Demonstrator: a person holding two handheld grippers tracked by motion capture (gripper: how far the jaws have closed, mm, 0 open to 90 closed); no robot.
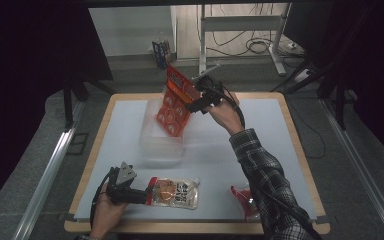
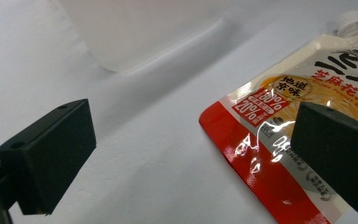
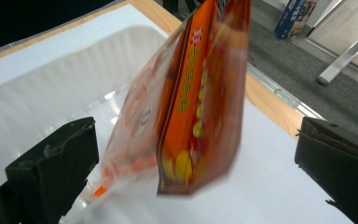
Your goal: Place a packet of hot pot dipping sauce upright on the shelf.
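Your right gripper (image 1: pixel 200 96) stands wide, the orange bag (image 1: pixel 175 102) dropping free over the far clear bin (image 1: pixel 161 142), likely to land inside. Your left gripper (image 1: pixel 141 194), also wide, straddles the near pouch (image 1: pixel 175 193), probably next.

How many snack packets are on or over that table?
3: an orange packet tipping over the clear tub, a spouted pouch at the front, a red packet partly hidden behind the sleeve.

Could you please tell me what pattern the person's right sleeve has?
The sleeve is a dark plaid with light lines, best seen in the high view.
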